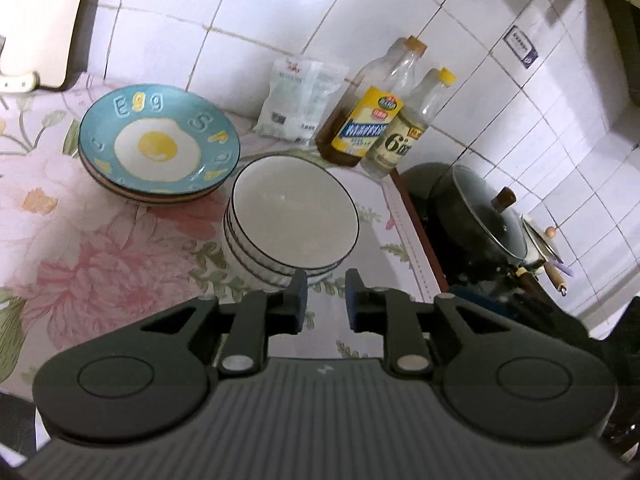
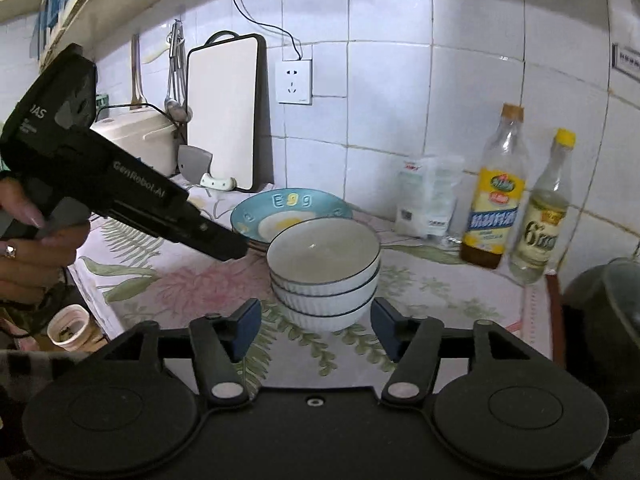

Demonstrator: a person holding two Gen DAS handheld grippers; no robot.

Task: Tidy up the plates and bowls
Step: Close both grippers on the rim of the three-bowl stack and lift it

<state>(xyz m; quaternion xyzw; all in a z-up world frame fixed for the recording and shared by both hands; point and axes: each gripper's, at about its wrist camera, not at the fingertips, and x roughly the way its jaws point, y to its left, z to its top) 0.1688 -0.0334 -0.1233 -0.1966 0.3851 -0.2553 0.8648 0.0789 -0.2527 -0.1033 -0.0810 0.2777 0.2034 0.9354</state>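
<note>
A stack of three white bowls [image 1: 294, 216] [image 2: 324, 252] with dark rims stands on the floral counter cloth. Behind it to the left is a short stack of plates, topped by a blue plate with a fried-egg picture [image 1: 158, 140] [image 2: 288, 208]. My left gripper [image 1: 325, 280] sits just in front of the bowls' near rim, its jaws a narrow gap apart with nothing between them. In the right wrist view, the left gripper [image 2: 240, 249] reaches in from the left, its tip beside the top bowl. My right gripper [image 2: 316, 312] stands open wide in front of the bottom bowl, empty.
Two bottles [image 1: 360, 128] [image 2: 494, 204] and a white bag [image 1: 296, 100] stand against the tiled wall. A dark pot with a glass lid [image 1: 480, 216] sits right of the counter edge. A cutting board [image 2: 222, 116] leans at the back left; a cup [image 2: 70, 326] stands lower left.
</note>
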